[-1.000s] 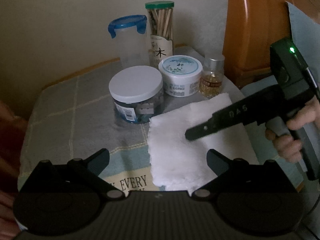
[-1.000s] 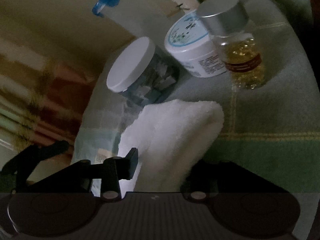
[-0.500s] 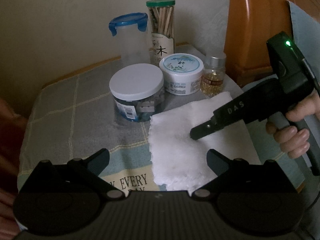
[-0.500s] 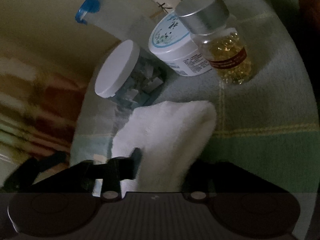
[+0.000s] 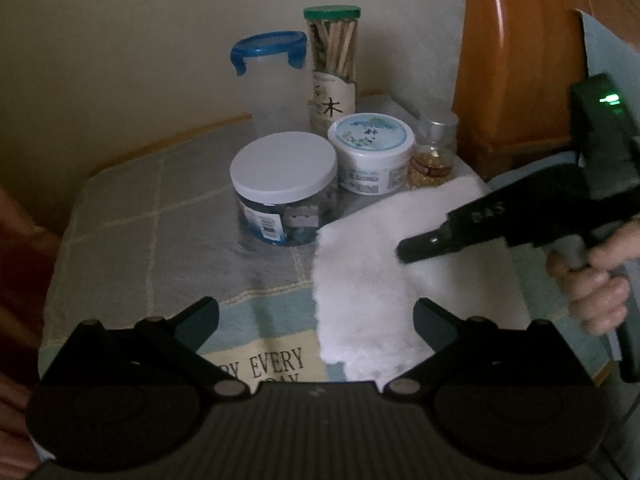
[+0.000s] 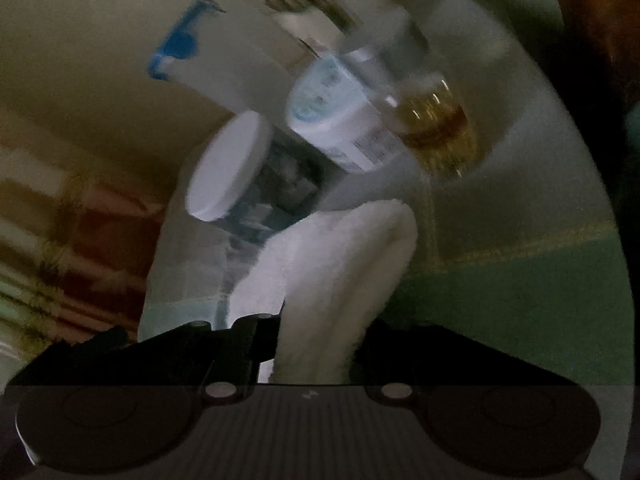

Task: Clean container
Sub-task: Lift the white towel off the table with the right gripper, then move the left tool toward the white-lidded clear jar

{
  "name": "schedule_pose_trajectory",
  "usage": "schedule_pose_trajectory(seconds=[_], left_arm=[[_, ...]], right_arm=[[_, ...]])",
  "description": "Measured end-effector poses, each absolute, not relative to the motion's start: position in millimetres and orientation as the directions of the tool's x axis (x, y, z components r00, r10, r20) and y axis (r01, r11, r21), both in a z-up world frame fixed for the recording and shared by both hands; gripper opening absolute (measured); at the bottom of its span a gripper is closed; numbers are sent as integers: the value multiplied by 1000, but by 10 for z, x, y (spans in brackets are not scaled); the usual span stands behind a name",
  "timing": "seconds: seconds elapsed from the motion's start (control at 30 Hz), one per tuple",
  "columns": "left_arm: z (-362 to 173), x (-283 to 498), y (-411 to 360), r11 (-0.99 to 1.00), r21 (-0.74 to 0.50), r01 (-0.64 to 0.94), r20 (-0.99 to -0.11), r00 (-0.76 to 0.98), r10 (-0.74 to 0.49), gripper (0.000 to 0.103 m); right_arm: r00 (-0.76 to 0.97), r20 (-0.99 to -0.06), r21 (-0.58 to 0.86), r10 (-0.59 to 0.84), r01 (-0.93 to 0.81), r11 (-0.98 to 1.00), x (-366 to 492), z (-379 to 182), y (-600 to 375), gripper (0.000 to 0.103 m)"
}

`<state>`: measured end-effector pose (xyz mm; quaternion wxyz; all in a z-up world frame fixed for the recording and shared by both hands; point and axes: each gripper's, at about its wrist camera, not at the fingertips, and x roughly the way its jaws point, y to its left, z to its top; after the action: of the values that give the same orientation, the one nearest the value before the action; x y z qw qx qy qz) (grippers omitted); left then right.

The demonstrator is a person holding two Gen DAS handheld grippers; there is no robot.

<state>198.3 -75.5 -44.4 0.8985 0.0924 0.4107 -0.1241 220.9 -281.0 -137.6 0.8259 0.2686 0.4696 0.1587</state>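
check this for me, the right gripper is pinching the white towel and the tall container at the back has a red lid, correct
Not quite: the lid on the tall container is blue, not red, as the left wrist view shows. The rest holds: the right gripper is shut on the white towel.

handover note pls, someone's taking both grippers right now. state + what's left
Left gripper: open, holding nothing, hovering at the table's near edge.
Right gripper: closed on the white cloth, one fold pinched and raised off the table.
Containers stand behind the cloth: white-lid jar, blue-label tub, small capsule bottle, blue-lid canister. None is held.
Done: cloth gripped. Left: pick a container, wipe it.
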Motion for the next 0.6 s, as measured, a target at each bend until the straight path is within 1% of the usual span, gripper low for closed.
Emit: schedule_pose_trajectory(seconds=[0.1, 0.2, 0.47, 0.53, 0.6], left_arm=[[-414, 1975, -698, 956, 55, 289, -752, 642, -150, 103], [-394, 1963, -634, 959, 43, 280, -744, 649, -156, 103], [-362, 1921, -458, 965, 21, 262, -710, 684, -170, 103], [-355, 1910, -415, 966, 16, 258, -700, 693, -174, 103], [-349, 1899, -372, 967, 11, 254, -690, 702, -177, 103]], right_arm=[[587, -700, 452, 406, -75, 889, 2041, -1100, -2645, 16], [655, -673, 380, 343, -92, 921, 1854, -881, -2512, 16], [723, -586, 510, 366, -21, 860, 1522, -709, -2470, 15], [727, -589, 498, 352, -17, 867, 1496, -678, -2433, 13], [739, -599, 435, 310, -25, 900, 1461, -625, -2364, 12]])
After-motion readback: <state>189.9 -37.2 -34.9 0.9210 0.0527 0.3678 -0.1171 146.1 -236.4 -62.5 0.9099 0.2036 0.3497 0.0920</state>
